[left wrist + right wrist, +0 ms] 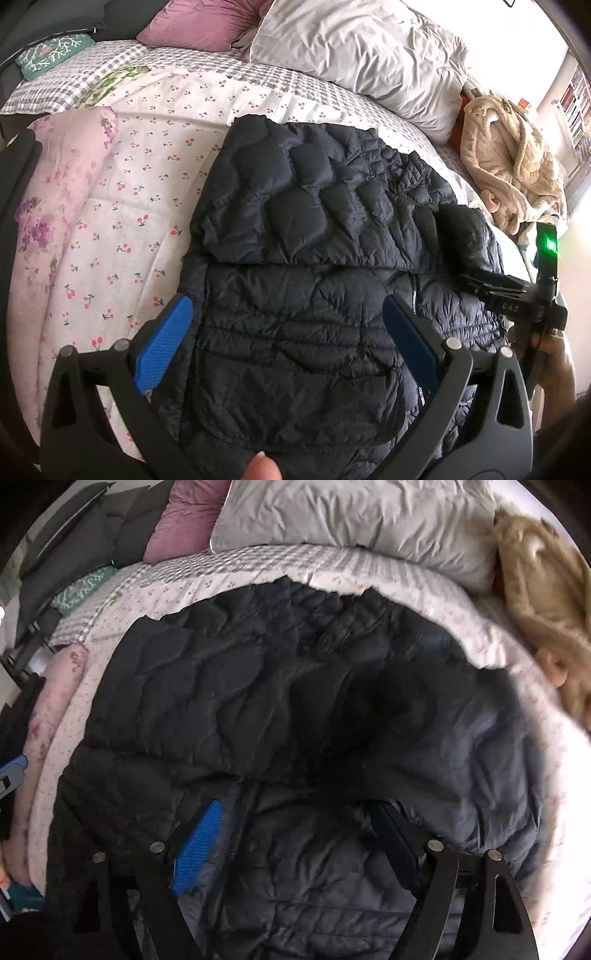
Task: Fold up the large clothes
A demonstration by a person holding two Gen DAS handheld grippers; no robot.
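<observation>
A black quilted puffer jacket (314,236) lies spread on the bed; it fills the right wrist view (288,709). One sleeve is folded across its upper body. My left gripper (288,332) is open, its blue-padded fingers (166,339) spread just above the jacket's lower part, holding nothing. My right gripper (295,842) is open too, low over the jacket beside the zipper line (240,812), empty. The right gripper also shows at the right edge of the left wrist view (480,280), against the jacket's right side.
The bed has a cherry-print quilt (129,192) and a checked sheet (207,66). A grey pillow (362,55), a mauve pillow (199,22) and a teal cushion (51,53) lie at the head. A beige fleece robe (513,166) lies at the right. A pink floral blanket (55,192) lies at the left.
</observation>
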